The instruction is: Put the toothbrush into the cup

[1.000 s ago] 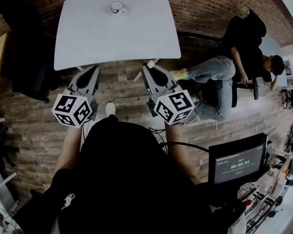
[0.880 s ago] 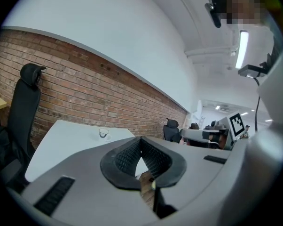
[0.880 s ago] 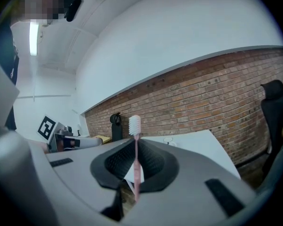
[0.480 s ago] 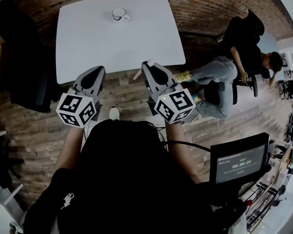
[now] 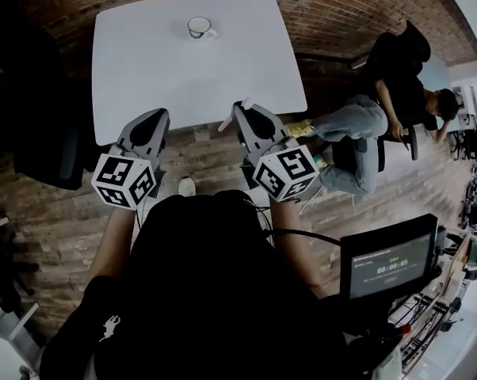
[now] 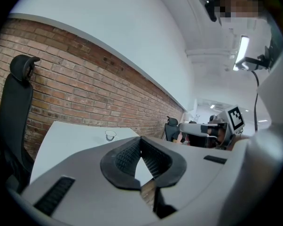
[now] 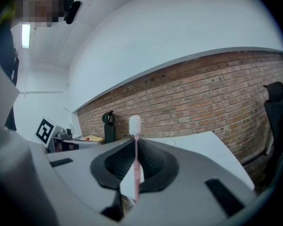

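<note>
Right gripper [image 7: 134, 150] pinches the toothbrush [image 7: 135, 126] by its handle, bristles forward, well short of the cup [image 5: 197, 27]; left gripper [image 6: 140, 147] is closed, empty. Advice: centre above the cup, stand it upright, lower before releasing.

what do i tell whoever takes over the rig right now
Right tool: shut on the toothbrush, bristles up.
Left tool: shut, empty.
Cup: upright near the far edge of the table; both tools are at the near edge.
Done: toothbrush gripped.
Left: carry it across to the cup and drop it in.
</note>
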{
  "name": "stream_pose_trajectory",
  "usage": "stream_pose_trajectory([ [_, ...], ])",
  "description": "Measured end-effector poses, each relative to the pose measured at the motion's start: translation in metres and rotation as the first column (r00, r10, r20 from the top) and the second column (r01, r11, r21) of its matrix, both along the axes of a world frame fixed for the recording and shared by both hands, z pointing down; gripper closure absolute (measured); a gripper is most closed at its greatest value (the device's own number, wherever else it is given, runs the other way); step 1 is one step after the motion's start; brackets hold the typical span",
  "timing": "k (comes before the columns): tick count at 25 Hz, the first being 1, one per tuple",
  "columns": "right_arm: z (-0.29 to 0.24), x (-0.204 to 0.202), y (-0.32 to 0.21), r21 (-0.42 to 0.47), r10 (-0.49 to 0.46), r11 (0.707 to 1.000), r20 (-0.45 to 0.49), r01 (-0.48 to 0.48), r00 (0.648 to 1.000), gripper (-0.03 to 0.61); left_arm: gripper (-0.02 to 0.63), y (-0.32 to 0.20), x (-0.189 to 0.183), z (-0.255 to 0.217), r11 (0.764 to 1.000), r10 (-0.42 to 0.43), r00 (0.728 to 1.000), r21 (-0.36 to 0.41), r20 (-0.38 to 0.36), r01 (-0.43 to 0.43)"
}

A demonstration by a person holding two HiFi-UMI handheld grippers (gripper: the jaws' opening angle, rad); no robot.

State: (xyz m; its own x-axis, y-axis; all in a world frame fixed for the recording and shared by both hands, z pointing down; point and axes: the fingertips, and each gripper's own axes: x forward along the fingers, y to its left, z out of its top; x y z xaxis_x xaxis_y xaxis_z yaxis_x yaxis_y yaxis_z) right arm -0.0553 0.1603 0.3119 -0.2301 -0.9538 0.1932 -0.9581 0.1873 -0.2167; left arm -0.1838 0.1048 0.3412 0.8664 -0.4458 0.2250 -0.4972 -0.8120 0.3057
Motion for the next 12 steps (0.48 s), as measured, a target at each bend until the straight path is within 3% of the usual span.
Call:
stream_pose_trajectory([
  [12,0.004,-0.027,-0.041,-0.017,-0.063,0.998,-0.015,0.063,0.998,0.562,0.609,-0.032,-0.034,0.011,0.998,-0.051,0.999,-0.029,-0.003,0.051],
])
